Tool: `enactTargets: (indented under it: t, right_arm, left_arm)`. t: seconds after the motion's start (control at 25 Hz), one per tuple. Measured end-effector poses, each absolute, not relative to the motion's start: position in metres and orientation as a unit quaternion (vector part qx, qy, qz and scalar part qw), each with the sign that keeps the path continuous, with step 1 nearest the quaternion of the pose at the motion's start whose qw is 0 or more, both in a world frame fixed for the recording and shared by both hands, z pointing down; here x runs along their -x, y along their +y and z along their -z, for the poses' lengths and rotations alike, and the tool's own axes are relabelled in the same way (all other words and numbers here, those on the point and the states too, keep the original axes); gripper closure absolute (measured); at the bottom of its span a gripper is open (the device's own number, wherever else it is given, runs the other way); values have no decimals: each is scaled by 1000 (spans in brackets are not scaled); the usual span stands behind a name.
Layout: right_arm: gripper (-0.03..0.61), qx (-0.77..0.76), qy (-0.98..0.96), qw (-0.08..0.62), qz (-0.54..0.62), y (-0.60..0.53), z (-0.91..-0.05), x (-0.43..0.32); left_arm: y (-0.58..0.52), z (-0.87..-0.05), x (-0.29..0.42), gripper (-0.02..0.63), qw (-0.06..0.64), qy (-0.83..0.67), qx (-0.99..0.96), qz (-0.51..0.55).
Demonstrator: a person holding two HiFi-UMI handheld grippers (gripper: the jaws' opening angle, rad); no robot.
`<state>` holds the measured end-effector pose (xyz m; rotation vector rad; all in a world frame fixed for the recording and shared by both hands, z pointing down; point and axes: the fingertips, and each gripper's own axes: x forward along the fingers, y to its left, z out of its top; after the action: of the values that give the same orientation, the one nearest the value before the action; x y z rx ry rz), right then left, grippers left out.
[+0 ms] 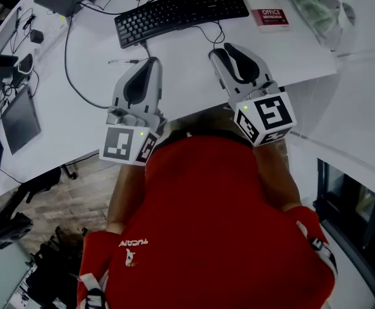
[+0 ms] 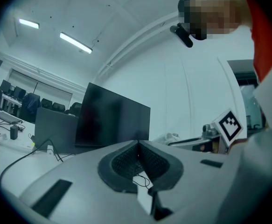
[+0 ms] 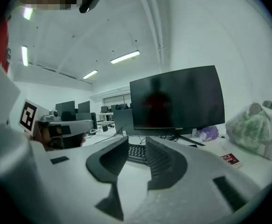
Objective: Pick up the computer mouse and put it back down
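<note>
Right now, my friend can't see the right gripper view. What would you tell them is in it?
The right tool points across a white desk, its jaws a little apart with nothing between them. Past them sit a black keyboard, a dark monitor, a red book and a full plastic bag at the right.

keyboard [image 3: 136, 154] mostly hidden behind right gripper [image 3: 136, 143] jaws; bag [image 1: 316, 6] cut by top edge in head view; small print on book [image 1: 270, 17] unreadable
</note>
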<state>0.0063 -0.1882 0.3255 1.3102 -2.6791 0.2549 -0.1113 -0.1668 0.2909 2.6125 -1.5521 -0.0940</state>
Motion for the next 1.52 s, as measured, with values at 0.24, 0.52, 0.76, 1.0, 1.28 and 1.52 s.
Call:
enactTargets:
  t: [0.24,0.52,0.76,1.0,1.28,1.52]
  right_arm:
    - [529,-431,-899,38,-65,-179,-300,-3]
    - [572,-428,-902,18,-60,-173,-295,-2]
    - [572,-423,-904,8,-56,-168,-297,1]
    - [574,-424,-905,5,-46,-165,-297,2]
    - [574,-431,-902,4,-34,-162,-293,2]
    - [574,-431,-902,8,-33,-161,-294,3]
  left_arm:
    - [-166,-281,108,604,40,-503,-863,38]
    - [-162,-277,102,604,34,-496,-867,39]
    - [-158,-276,99,604,34,-492,-869,38]
    - [-155,-277,98,604,34,-488,-872,39]
    - [-152,-278,98,603,36,-484,-873,40]
    - [-151,-280,97,604,39,-481,-875,40]
